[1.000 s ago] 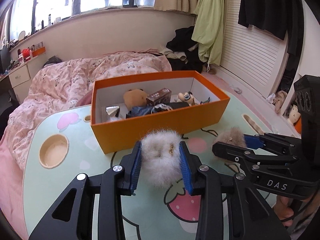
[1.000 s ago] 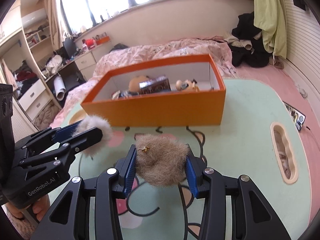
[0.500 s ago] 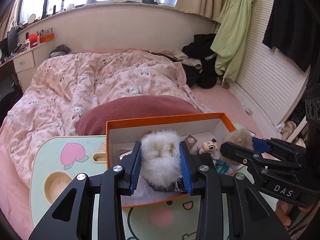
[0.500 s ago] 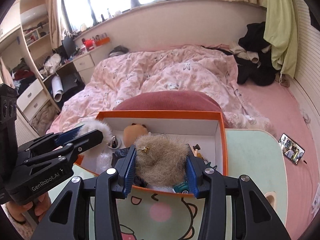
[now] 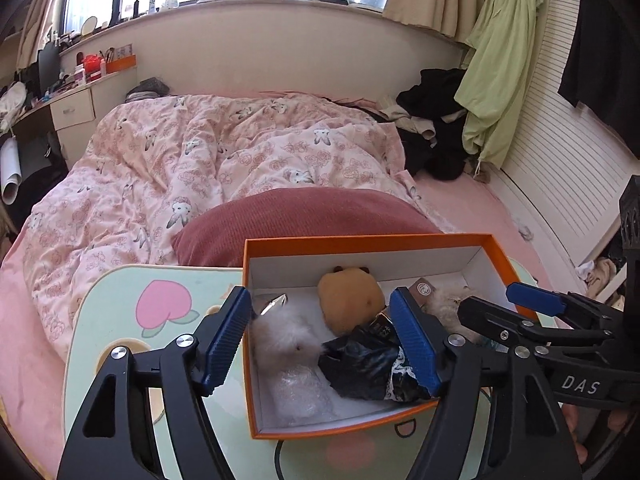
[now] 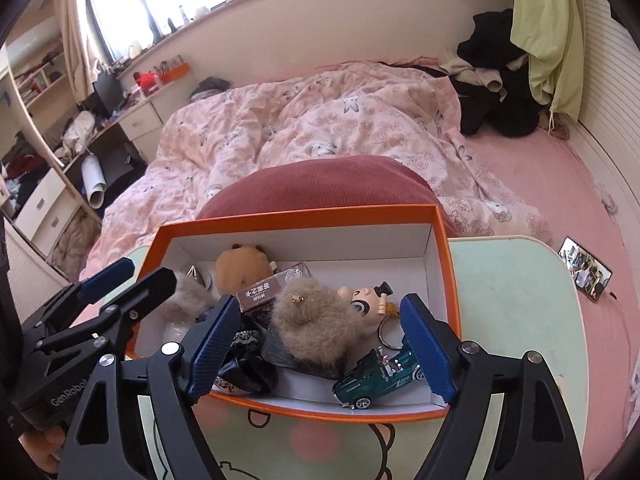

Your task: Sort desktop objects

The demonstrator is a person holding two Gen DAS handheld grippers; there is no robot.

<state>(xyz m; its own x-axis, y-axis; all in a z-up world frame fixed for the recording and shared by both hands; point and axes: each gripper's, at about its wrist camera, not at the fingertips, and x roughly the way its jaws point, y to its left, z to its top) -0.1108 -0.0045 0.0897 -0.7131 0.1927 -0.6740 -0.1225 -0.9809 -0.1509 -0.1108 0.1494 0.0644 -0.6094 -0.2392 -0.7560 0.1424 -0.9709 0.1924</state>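
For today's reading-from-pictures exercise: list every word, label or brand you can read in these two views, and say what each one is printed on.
"DAS": on the right tool, seen in the left wrist view.
"GenRobot", cut off after that: on the left tool, seen in the right wrist view.
Characters on the small brown box: too blurred to read.
Round seal on that box: unreadable.
Markings on the green toy car: too small.
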